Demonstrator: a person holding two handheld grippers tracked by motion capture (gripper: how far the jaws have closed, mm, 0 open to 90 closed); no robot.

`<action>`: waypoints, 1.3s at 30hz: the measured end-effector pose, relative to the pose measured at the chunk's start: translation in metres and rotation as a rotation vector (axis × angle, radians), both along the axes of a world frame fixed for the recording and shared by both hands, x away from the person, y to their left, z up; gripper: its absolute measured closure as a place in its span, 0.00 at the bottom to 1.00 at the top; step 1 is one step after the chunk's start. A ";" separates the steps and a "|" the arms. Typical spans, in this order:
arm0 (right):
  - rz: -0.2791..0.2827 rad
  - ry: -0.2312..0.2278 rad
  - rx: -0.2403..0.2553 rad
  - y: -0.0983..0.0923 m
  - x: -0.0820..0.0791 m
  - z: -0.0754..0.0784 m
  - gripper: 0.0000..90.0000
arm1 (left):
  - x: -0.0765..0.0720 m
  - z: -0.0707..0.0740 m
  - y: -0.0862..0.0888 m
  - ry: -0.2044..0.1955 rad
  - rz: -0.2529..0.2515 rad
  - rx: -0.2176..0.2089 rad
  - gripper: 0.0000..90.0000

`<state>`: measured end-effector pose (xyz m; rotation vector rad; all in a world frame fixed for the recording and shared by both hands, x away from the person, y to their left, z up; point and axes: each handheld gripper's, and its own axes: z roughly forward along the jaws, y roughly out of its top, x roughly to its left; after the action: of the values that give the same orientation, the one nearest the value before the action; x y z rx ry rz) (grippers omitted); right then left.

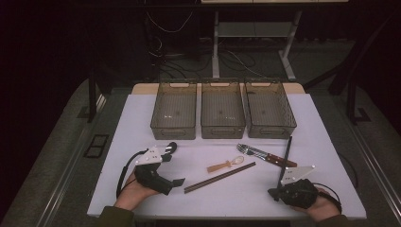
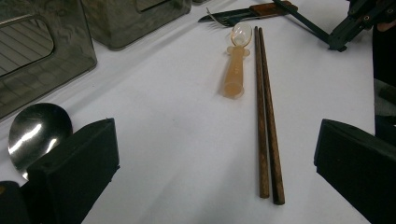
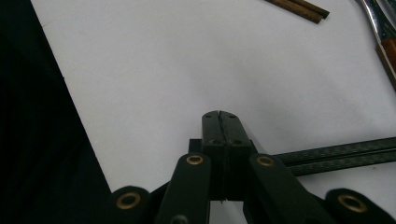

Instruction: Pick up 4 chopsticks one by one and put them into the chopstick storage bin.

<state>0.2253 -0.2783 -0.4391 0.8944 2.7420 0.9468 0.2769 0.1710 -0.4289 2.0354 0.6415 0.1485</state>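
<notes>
1. The left gripper [image 1: 176,163] sat on the white table [image 1: 142,118] with its jaws spread wide, nothing between them.
2. The right gripper [image 3: 219,119] had its jaws pressed together, empty.
3. The chopsticks [image 2: 267,121] lay side by side on the table ahead of the left gripper, with a little amber spoon [image 2: 236,63] just beside them.
4. A metal spoon [image 2: 37,133] was right by one left jaw.
5. Three bins [image 1: 222,113] stood in a row at the back.
</notes>
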 end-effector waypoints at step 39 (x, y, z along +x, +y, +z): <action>-0.051 0.003 -0.033 -0.038 -0.009 0.002 1.00 | 0.001 -0.001 0.000 0.003 0.003 -0.001 0.00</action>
<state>0.2159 -0.3161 -0.4371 0.9559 2.7148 0.8890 0.2779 0.1707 -0.4300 2.0339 0.6465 0.1466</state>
